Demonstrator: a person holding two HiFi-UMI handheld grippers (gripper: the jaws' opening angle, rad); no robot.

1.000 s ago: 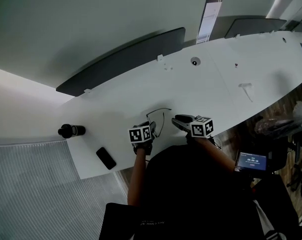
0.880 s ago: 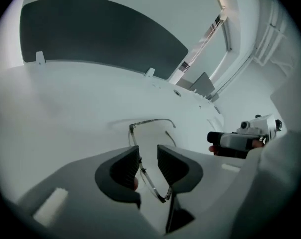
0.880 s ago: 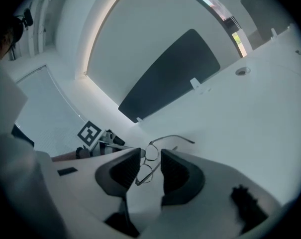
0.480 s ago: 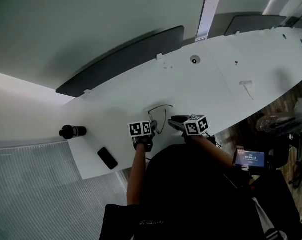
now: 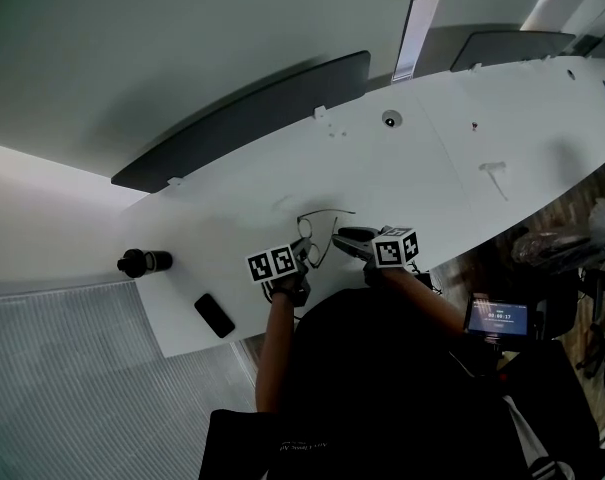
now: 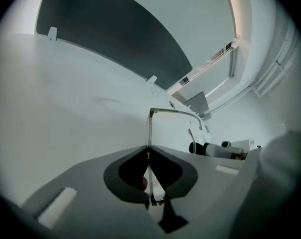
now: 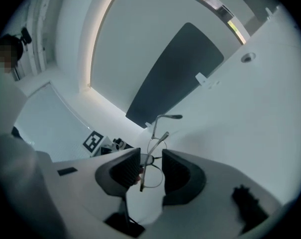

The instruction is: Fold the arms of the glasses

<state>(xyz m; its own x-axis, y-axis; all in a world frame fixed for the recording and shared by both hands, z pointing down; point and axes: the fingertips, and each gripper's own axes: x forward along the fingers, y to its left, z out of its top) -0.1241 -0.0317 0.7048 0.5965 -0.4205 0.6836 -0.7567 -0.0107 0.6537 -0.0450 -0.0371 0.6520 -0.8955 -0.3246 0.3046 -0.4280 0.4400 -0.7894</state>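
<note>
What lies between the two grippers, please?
The glasses, as the head view shows. The left gripper has just closed its jaws on them; the right gripper has open jaws around them.

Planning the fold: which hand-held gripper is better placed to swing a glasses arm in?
Probably the right hand-held gripper: its jaws stand open around the glasses, free to push. The left hand-held gripper has just closed on them.
</note>
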